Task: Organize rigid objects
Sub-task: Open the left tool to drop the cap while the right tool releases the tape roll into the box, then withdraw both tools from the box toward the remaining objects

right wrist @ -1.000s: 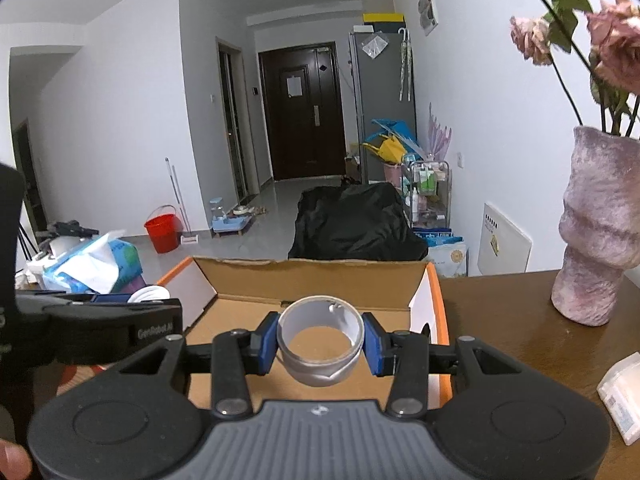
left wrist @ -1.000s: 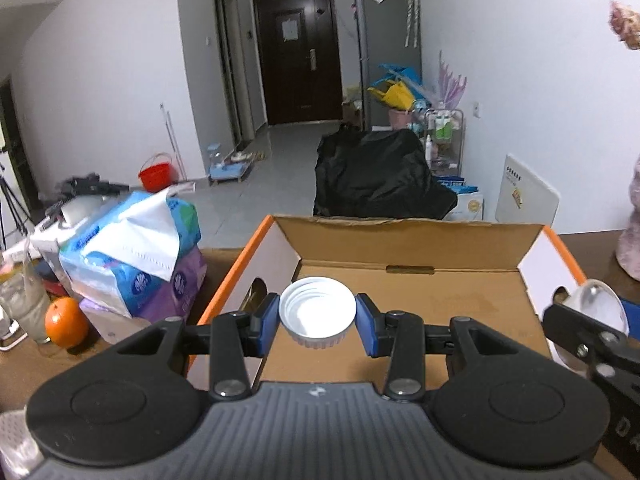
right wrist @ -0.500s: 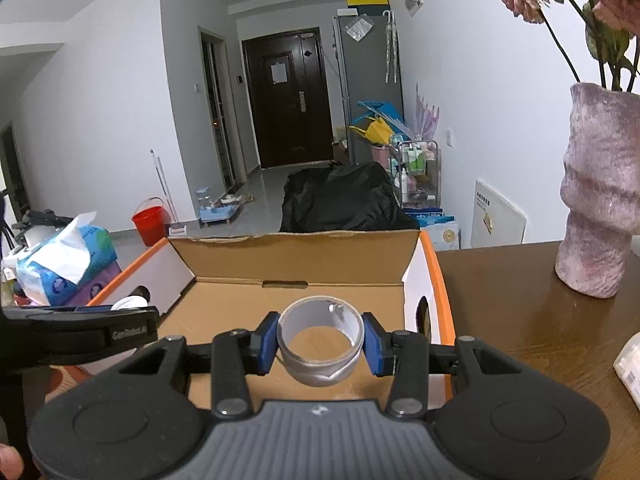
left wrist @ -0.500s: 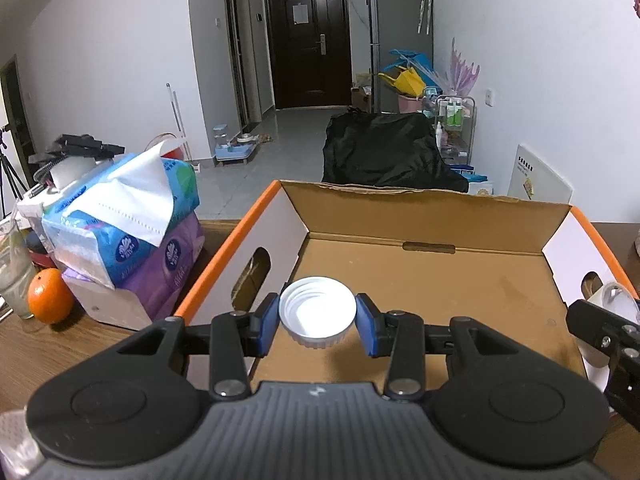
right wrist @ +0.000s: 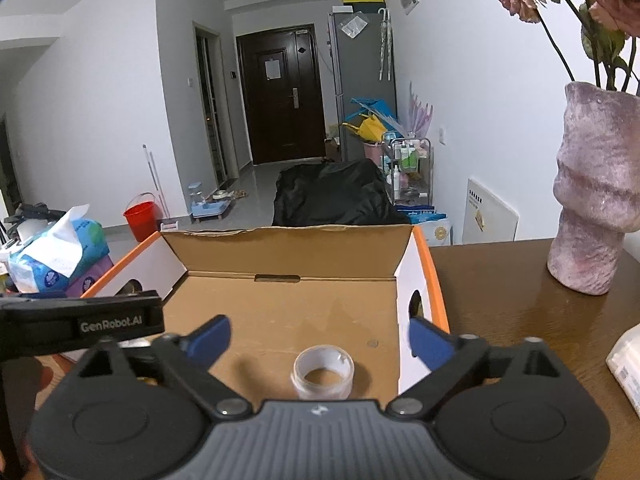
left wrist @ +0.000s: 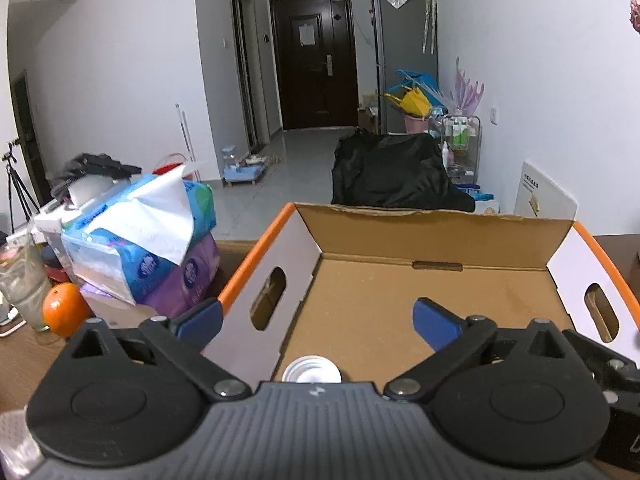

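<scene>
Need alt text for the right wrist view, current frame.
The right gripper hangs open over a cardboard box, its blue jaws having just spread wide, and a roll of clear tape sits free on the box floor between them. A purple vase stands on the wooden table to the right.

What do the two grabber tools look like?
Both look the same. The left gripper and right gripper have blue pads on black hinged arms with silver pivot pins, round black discs either side, and a ribbed grey body with a small logo. White "GenRobot.AI" lettering marks the left gripper's black side.
</scene>
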The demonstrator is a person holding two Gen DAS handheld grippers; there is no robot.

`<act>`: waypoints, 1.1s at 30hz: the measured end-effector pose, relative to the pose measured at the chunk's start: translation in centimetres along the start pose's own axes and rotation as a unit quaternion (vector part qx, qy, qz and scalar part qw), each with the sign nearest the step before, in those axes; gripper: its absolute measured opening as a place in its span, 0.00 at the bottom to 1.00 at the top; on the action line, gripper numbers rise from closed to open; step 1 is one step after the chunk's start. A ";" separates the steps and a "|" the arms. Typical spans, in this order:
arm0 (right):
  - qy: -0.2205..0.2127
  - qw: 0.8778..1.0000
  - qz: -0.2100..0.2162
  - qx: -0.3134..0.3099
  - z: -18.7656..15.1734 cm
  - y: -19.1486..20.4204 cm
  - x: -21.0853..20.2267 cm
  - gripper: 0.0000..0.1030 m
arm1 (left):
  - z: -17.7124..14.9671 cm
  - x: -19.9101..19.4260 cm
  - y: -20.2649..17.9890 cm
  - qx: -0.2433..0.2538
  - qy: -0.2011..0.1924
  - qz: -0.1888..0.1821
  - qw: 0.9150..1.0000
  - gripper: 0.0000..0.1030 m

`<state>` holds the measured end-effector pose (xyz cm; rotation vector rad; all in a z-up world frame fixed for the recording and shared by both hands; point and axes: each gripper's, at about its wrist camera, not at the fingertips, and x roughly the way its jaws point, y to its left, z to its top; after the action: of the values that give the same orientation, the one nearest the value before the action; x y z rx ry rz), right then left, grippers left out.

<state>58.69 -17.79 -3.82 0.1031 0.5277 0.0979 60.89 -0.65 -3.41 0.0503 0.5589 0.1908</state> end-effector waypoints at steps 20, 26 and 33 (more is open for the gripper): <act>-0.027 0.999 -0.017 -0.031 -0.1 0.9 -2.2 0.98 | -0.5 -2.0 2.9 -0.034 -0.016 -0.002 0.999 1.00; -0.046 0.998 -0.015 -0.033 0.0 0.8 -4.5 1.00 | -0.6 -3.8 2.9 -0.027 -0.021 -0.018 0.999 1.00; -0.078 0.996 -0.007 -0.039 0.2 0.7 -8.1 1.00 | -0.5 -6.5 3.4 -0.027 -0.031 -0.027 0.999 1.00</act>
<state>51.74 -18.10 0.47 0.0308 0.3685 0.0961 54.67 1.47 -0.09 -0.0119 0.4932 0.1523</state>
